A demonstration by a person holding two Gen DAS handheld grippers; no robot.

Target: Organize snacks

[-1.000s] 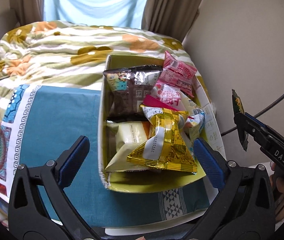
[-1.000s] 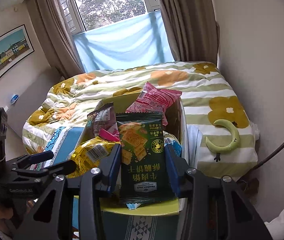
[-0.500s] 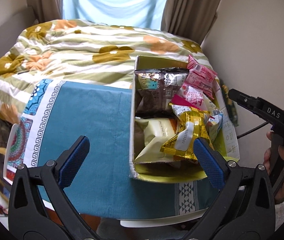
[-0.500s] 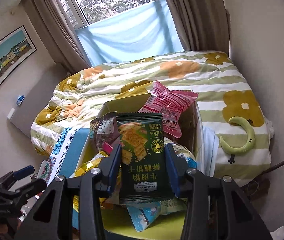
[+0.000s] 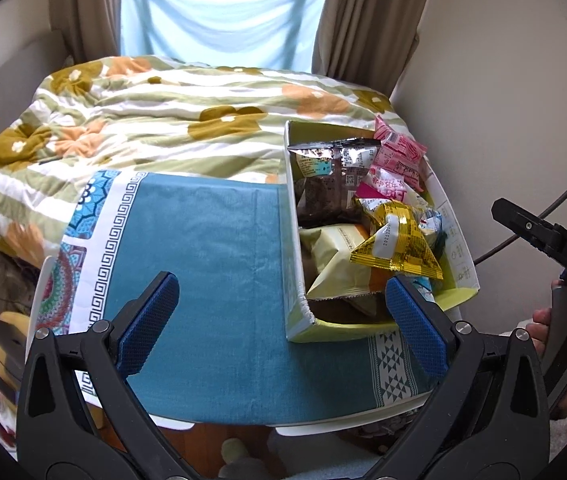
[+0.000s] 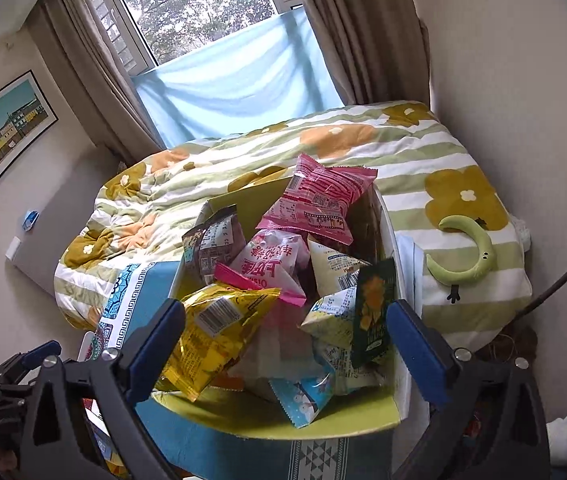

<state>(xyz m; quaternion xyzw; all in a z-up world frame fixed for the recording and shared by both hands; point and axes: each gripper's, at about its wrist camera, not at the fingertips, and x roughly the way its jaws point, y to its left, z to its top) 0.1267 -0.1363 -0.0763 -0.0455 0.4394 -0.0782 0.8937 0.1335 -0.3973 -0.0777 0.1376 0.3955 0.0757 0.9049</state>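
A white box with a yellow-green inside stands on a teal cloth and holds several snack packets. A green cracker packet stands on edge at the box's right wall. A yellow packet and a pink packet lie on top. My right gripper is open and empty above the box's near end. My left gripper is open and empty over the cloth, left of the box. The right gripper also shows at the right edge of the left wrist view.
The teal cloth covers a white table beside a bed with a flowered duvet. A green banana-shaped toy lies on the bed right of the box. A wall is close on the right.
My right gripper opened and let go of the green cracker packet, which now stands in the box. My left gripper moved left and back, away from the box.
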